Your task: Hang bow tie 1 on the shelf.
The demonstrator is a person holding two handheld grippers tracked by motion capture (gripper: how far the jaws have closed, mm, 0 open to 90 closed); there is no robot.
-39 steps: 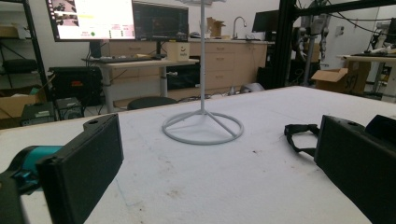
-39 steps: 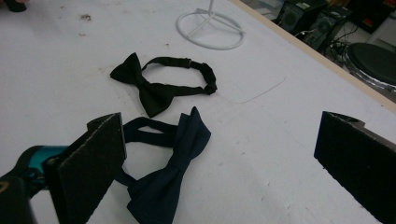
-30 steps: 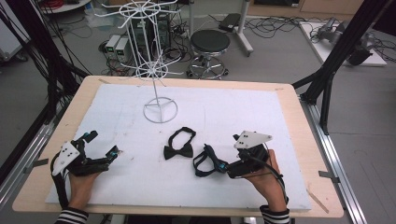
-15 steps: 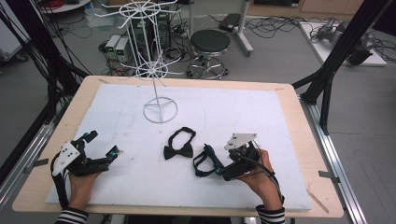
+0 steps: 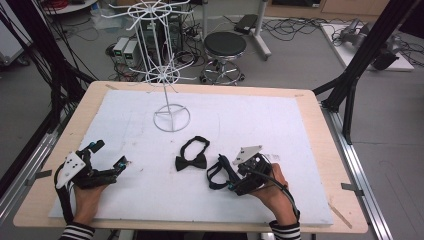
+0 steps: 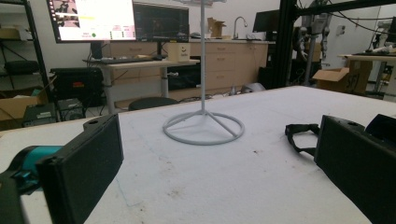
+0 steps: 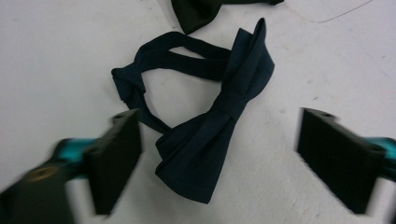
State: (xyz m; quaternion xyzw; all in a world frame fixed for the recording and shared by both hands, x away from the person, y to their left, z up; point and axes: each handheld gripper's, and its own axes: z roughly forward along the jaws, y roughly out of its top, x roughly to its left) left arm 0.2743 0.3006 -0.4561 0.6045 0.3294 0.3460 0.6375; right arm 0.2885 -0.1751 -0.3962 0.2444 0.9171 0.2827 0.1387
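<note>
Navy bow tie lies flat on the white mat, at the near right part of it, directly under the right gripper. Largest items first: wooden table carries the mat, which covers nearly all of its top. White wire stand sits at the mat's far left-centre, its ring base resting on the mat. Black bow tie lies between the stand and the navy one, near it but apart; a corner of it shows at the top edge of the right gripper view.

Right gripper: held low over the navy bow tie, jaws apart but just been closing in. The tie's lower wing and part of its strap loop sit between the jaws; neither pad touches the fabric.

Left gripper: rests at the near left of the mat, well apart from both ties, jaws spread wide with only bare mat between them. Its view looks across the mat to the stand base, with a bit of black strap off to the right.
</note>
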